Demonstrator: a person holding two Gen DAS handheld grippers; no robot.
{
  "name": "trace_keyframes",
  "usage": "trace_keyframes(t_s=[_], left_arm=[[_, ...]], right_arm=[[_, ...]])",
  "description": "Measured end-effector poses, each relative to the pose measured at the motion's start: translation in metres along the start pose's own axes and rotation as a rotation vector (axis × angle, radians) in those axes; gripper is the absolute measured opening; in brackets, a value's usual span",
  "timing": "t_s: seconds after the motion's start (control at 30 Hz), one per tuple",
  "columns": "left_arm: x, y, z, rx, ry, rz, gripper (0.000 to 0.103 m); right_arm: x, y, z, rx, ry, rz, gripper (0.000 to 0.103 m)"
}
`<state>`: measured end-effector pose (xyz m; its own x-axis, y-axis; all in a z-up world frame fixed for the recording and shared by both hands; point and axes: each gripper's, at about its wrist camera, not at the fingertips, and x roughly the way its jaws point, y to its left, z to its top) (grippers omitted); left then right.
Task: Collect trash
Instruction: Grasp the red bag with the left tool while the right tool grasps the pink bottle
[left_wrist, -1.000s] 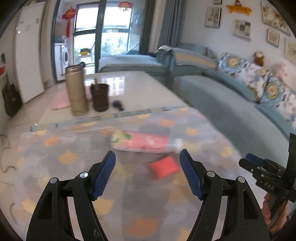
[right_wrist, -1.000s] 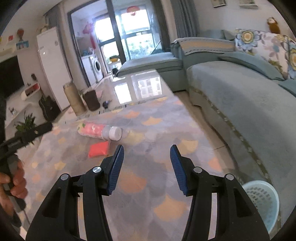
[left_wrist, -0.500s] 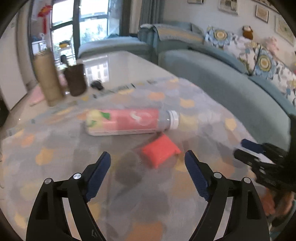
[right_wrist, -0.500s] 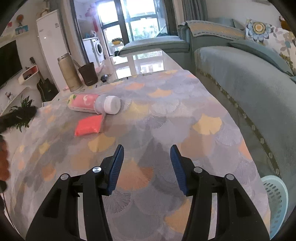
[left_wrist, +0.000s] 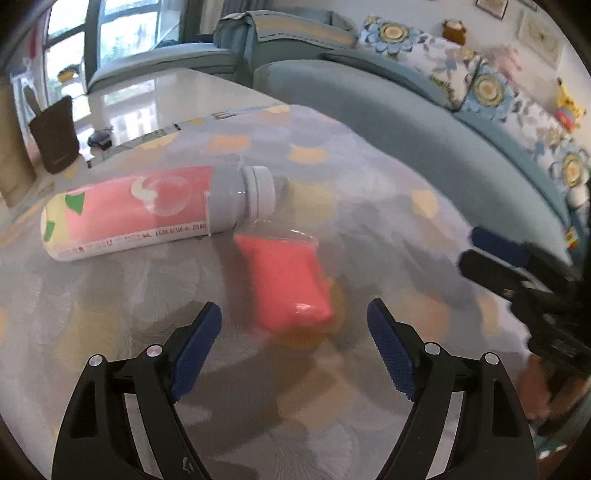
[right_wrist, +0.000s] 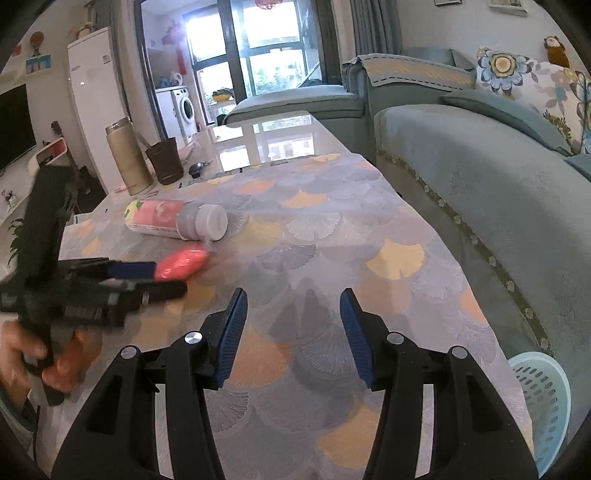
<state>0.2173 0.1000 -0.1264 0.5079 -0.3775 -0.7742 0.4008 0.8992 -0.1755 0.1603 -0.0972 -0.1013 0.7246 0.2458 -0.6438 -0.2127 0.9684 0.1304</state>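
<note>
A red soft packet (left_wrist: 284, 280) lies on the patterned tablecloth (left_wrist: 110, 295), just in front of a pink-labelled plastic bottle (left_wrist: 147, 210) that lies on its side with its white cap to the right. My left gripper (left_wrist: 293, 306) is open and low over the cloth. The packet's near end sits between its fingertips, and the pads do not touch it. In the right wrist view the left gripper (right_wrist: 170, 278) reaches in from the left beside the packet (right_wrist: 183, 263) and bottle (right_wrist: 166, 218). My right gripper (right_wrist: 292, 293) hangs open and empty over bare cloth.
A light blue basket (right_wrist: 543, 398) stands on the floor at the table's right edge, beside the teal sofa (right_wrist: 480, 177). A tall gold flask (right_wrist: 127, 158) and a dark cup (right_wrist: 164, 162) stand at the table's far end.
My left gripper has dropped toward the cloth and closed in on the red packet, and its jaws have widened. The right gripper sank a little and then kept still.
</note>
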Motion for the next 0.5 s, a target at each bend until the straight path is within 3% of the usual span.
trace_keyframes(t_s=[0.2, 0.27, 0.33, 0.4, 0.5], left_arm=[[0.011, -0.003, 0.013, -0.044, -0.004, 0.062, 0.078], [0.009, -0.006, 0.012, -0.055, -0.003, 0.116, 0.069], [0.003, -0.005, 0.011, -0.067, -0.008, 0.169, 0.038], [-0.011, 0.004, 0.003, -0.124, -0.025, 0.142, 0.036], [-0.039, 0.02, -0.017, -0.19, -0.088, 0.164, 0.035]], right_arm=[[0.0, 0.0, 0.001, -0.005, 0.001, 0.003, 0.056], [0.001, -0.001, 0.001, 0.0, 0.007, 0.011, 0.058], [0.002, 0.0, 0.002, -0.001, 0.015, 0.014, 0.061], [0.007, 0.006, 0.003, -0.024, 0.041, 0.02, 0.063], [0.016, 0.022, 0.008, -0.099, 0.08, 0.066, 0.064]])
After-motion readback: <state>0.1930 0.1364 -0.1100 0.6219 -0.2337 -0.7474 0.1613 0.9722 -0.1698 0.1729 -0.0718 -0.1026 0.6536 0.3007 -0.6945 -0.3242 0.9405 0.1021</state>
